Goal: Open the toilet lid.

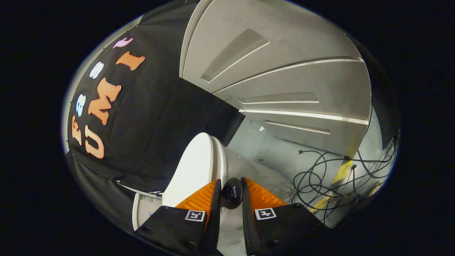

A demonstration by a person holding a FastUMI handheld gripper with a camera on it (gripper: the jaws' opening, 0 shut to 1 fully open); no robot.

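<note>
Right, from my remote seat the whole scene reads as rolled over sideways. The gripper [231,185] has its two fingers drawn close together, with a small dark round knob [231,197] sitting in the narrow gap between them. Both fingers look to press on its sides, though the fisheye warps that spot and I can't swear to full contact.

The toilet lid [192,170] is the smooth white oval just ahead of the fingers and to their left. It lies against the white toilet body [245,167], and the knob seems to sit at the lid's edge. Behind the lid hangs the black cloth wall [149,117].

Beyond the fingers I see a pale floor [277,149] with a tangle of black cables [320,181] and some yellow tape [342,171]. A grey panelled door [284,81] stands further on.
</note>
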